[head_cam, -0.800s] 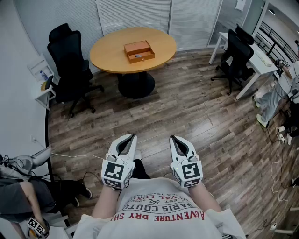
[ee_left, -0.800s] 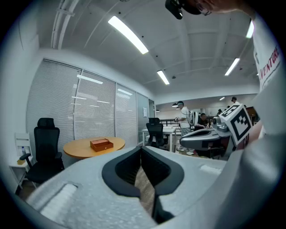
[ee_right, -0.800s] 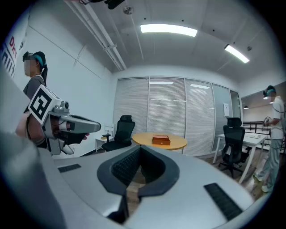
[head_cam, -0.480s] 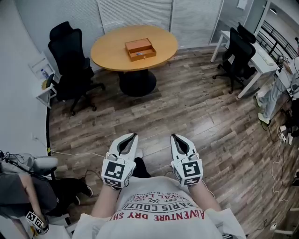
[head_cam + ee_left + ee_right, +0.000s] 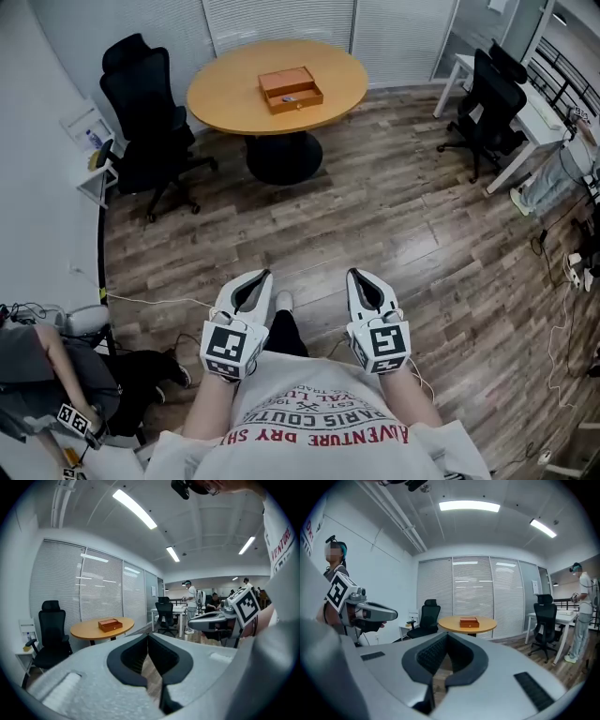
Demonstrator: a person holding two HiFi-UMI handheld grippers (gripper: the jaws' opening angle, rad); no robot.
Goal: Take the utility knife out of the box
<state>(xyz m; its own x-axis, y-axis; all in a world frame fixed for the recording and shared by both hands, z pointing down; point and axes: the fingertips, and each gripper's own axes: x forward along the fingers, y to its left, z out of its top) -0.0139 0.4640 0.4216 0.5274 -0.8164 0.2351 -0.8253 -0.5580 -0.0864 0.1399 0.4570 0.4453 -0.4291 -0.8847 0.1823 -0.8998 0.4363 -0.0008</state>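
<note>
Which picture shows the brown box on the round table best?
The head view: it looks down on the box, so its whole top shows. The left gripper view shows the box only from the side, small and far off; in the right gripper view the box looks much the same.

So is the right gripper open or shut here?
Shut: the right gripper shows its jaw tips touching in its own view, nothing between them.

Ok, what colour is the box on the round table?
The box is orange-brown; the head view shows it best.
</note>
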